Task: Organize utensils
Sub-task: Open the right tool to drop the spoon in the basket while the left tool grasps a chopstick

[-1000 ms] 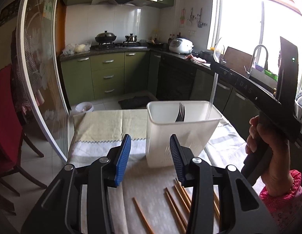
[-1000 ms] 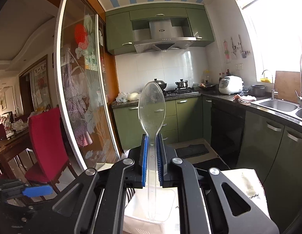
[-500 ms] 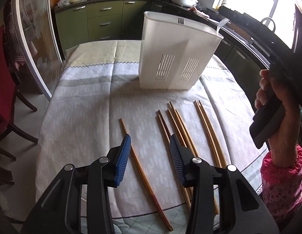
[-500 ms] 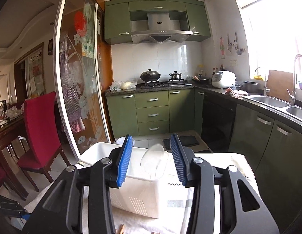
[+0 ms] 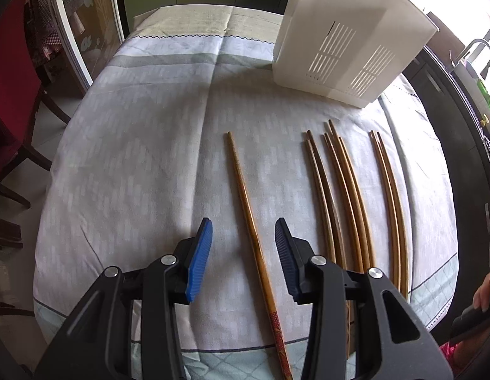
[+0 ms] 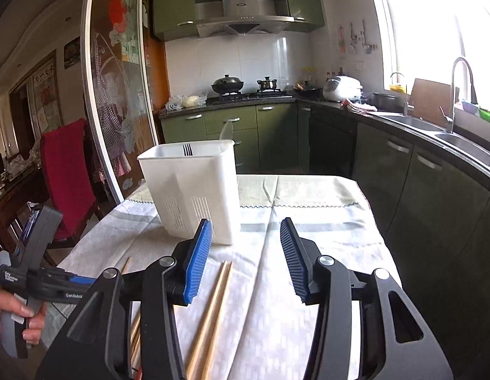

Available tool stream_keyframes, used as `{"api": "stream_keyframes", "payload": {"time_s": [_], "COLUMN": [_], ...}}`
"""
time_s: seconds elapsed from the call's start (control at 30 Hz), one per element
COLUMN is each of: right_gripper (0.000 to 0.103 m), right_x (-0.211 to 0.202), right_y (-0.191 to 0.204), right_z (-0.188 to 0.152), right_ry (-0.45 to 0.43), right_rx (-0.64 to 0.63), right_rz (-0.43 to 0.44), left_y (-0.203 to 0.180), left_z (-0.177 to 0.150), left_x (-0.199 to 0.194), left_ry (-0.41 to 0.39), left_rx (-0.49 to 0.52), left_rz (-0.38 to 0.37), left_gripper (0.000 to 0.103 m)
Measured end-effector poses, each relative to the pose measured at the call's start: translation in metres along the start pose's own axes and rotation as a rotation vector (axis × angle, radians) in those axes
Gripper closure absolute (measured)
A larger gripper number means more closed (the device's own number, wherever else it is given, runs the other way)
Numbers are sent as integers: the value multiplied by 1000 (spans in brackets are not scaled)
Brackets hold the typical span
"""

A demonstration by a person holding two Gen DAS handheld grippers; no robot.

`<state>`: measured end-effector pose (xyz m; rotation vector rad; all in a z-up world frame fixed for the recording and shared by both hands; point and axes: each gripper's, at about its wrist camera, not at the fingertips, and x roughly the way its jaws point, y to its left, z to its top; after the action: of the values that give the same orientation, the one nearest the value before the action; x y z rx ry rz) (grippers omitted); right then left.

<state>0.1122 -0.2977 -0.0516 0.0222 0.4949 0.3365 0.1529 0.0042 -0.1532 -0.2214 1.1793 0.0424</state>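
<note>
Left wrist view first: the left tool is spread wide with nothing in it, hanging over the cloth-covered counter. A single chopstick lies right in the gap between the two blue pads, running from under the tool away toward the far side — its patterned red end is nearest the camera. I can't tell if the pads are touching the cloth. Off to the right of the tool sits a loose bunch of chopsticks, roughly parallel to the lone one, and further right a pair of chopsticks lying tight together. The white utensil holder stands at the far right of the counter, beyond the tips of all the sticks and well apart from the tool. The person's right hand peeks in at the lower right edge.

Right wrist view: the right tool is also wide open and empty. Two chopsticks lie side by side on the cloth just below and between its fingers, closer to the left pad. The holder is ahead and a bit left of the tool, with dark fork tines showing inside and a clear plastic spoon sticking up above the rim at its far corner. More stick ends poke out at the lower left — partly hidden by the tool body. The left hand grips its tool's handle at the left edge.
</note>
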Motion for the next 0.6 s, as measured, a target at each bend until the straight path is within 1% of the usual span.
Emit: {"api": "stream_keyframes", "payload": {"time_s": [0.07,0.1,0.13,0.17,0.23,0.27,0.33,0.37,0.4,0.43,0.47,0.53,0.6], "right_gripper": [57,57,55,52,37,36,35,35,35,35,36,41,44], "right_x": [-6,-8,-9,-10,-10,-9,-5,-2,3,7,13,26,39], "right_y": [-7,-9,-13,-14,-14,-14,-9,-6,-3,-1,1,3,4], "right_z": [-9,-12,-14,-18,-23,-25,-25,-27,-25,-25,-25,-21,-21], "right_ry": [2,4,6,9,17,25,50,63,76,93,115,164,211], "right_rx": [32,45,55,67,91,97,83,71,57,41,31,29,27], "right_rz": [-6,-6,-7,-7,2,11,22,21,17,7,4,15,22], "left_y": [-1,-1,-1,-2,-4,-5,-7,-8,-9,-9,-9,-7,-7], "left_z": [3,4,5,5,6,6,6,6,6,7,8,9,10], "left_x": [3,4,6,7,7,7,8,8,9,10,10,11,11], "left_ry": [-12,-15,-11,-9,-11,-13,-14,-13,-12,-9,-5,4,8], "left_rx": [-13,-21,-28,-33,-32,-32,-26,-23,-18,-12,-6,9,46], "left_rz": [16,22,24,27,34,40,48,53,59,62,59,46,35], "left_gripper": [64,66,69,69,73,74,83,86,92,95,95,97,97]}}
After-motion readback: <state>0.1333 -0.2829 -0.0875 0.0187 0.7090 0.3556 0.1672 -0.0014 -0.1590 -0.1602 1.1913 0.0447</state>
